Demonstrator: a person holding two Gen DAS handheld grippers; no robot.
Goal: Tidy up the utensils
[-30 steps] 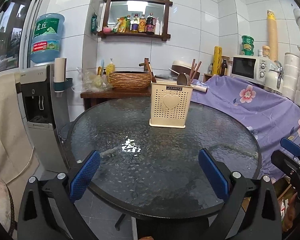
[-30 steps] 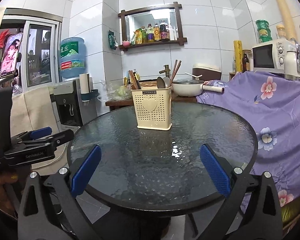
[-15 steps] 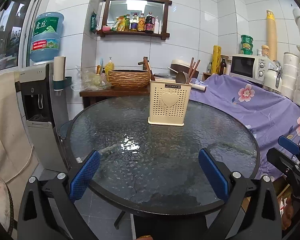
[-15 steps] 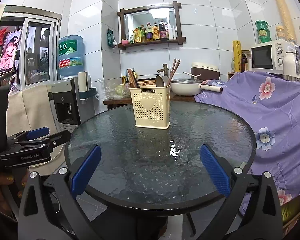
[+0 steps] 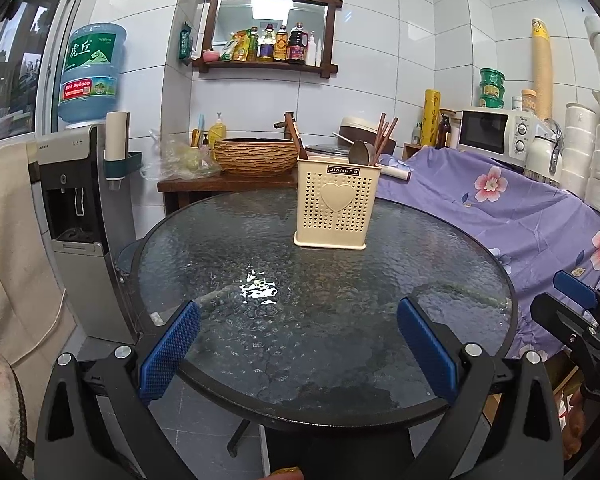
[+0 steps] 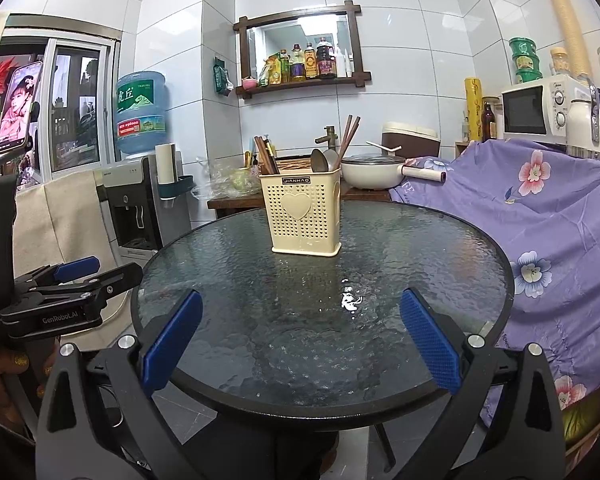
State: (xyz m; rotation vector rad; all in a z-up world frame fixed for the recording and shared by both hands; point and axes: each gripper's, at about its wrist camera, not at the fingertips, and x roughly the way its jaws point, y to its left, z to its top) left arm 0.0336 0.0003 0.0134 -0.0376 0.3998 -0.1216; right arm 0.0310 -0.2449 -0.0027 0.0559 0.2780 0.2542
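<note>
A cream perforated utensil holder with a heart on its front stands upright on the far half of the round glass table. Chopsticks and spoons stick up out of it. It also shows in the right wrist view, with chopsticks and spoons in it. My left gripper is open and empty above the table's near edge. My right gripper is open and empty, also at the near edge. Both are well short of the holder.
A water dispenser stands left of the table. A purple flowered cloth covers furniture on the right, with a microwave behind it. A wicker basket and a white pan sit on a side table behind the glass table.
Both grippers have drawn back and risen slightly, so the holder looks a little farther away. Nothing on the table has moved.
</note>
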